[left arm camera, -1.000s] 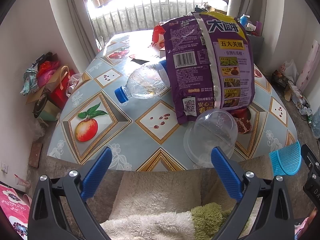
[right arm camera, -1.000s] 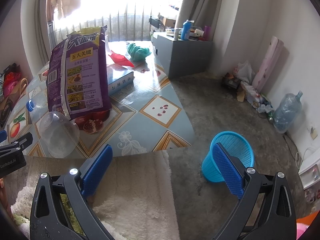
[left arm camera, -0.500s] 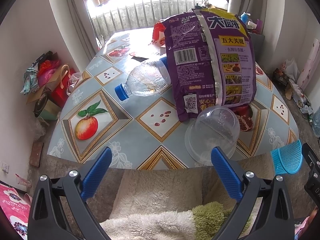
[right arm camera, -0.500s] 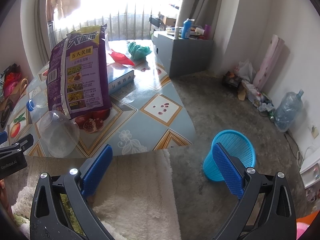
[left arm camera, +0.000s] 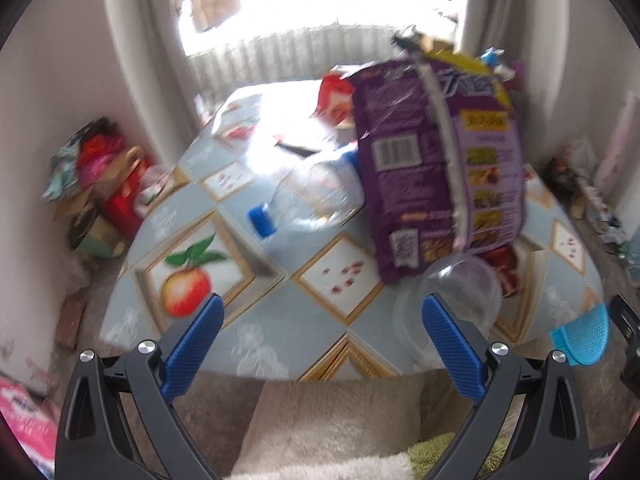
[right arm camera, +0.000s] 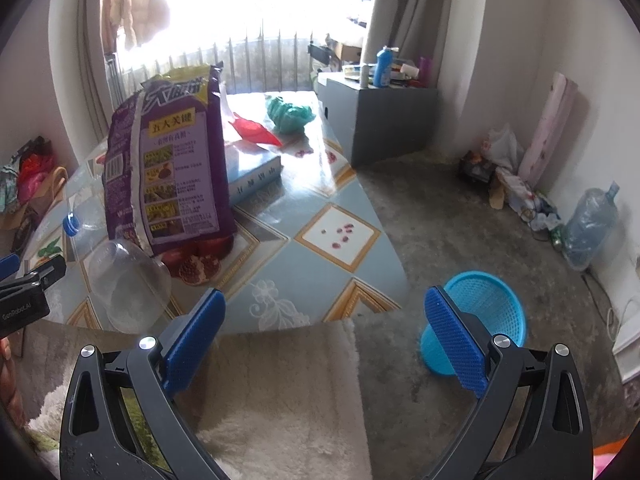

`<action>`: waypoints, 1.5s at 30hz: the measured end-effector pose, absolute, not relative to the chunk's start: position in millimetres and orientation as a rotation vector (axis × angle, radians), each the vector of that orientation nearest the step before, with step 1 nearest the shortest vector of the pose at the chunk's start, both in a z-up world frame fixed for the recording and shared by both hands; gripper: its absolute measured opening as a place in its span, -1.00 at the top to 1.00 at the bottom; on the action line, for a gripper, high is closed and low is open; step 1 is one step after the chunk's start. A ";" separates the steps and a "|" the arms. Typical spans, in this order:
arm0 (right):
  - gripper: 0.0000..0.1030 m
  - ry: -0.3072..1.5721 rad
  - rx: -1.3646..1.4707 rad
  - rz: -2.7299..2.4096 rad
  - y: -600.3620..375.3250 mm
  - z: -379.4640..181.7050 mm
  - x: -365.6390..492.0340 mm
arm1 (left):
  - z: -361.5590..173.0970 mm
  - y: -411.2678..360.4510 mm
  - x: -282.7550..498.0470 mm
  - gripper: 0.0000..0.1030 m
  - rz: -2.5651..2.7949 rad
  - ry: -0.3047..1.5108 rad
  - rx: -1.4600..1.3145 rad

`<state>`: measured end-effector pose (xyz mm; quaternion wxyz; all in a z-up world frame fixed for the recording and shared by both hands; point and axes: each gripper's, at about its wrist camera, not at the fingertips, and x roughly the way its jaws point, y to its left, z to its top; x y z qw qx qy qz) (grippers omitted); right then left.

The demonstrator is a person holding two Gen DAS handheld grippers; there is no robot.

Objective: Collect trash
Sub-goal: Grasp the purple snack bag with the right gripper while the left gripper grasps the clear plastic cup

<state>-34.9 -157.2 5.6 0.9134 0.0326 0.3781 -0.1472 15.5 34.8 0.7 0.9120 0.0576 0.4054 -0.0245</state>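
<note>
A tall purple snack bag (left arm camera: 436, 168) (right arm camera: 172, 168) stands on the patterned table (left arm camera: 256, 264) (right arm camera: 320, 264). A clear plastic bottle with a blue cap (left arm camera: 312, 200) (right arm camera: 76, 220) lies to its left. A clear plastic dome lid (left arm camera: 452, 296) (right arm camera: 128, 284) lies at the table's near edge, just beyond my left gripper's right finger. Pomegranate pieces (right arm camera: 200, 264) lie under the bag. My left gripper (left arm camera: 320, 344) hangs open before the table edge, holding nothing. My right gripper (right arm camera: 324, 336) is open and empty too. A blue mesh bin (right arm camera: 480, 320) (left arm camera: 584, 336) stands on the floor to the right.
A book (right arm camera: 252, 172), a red wrapper (right arm camera: 252, 132) and a green bag (right arm camera: 288, 116) lie farther back on the table. A grey cabinet (right arm camera: 380, 120) stands behind, a water jug (right arm camera: 588, 228) by the right wall, bags (left arm camera: 96, 168) at the left. A fluffy rug (right arm camera: 280, 392) lies below.
My left gripper has moved toward the table and tilted up; its view is now blurred. The right gripper has shifted only slightly. Both stay open.
</note>
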 end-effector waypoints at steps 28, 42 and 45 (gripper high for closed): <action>-0.42 0.716 0.372 0.371 -175.9 26.1 94.5 | -39.2 -5.8 37.9 -0.39 -0.633 0.796 0.153; 0.11 0.726 0.491 0.570 -193.5 11.3 132.0 | -45.4 -13.5 44.6 -0.21 -0.687 0.790 0.151; 0.38 0.726 0.510 0.592 -196.7 9.6 130.1 | -46.3 -15.7 45.6 -0.20 -0.686 0.789 0.145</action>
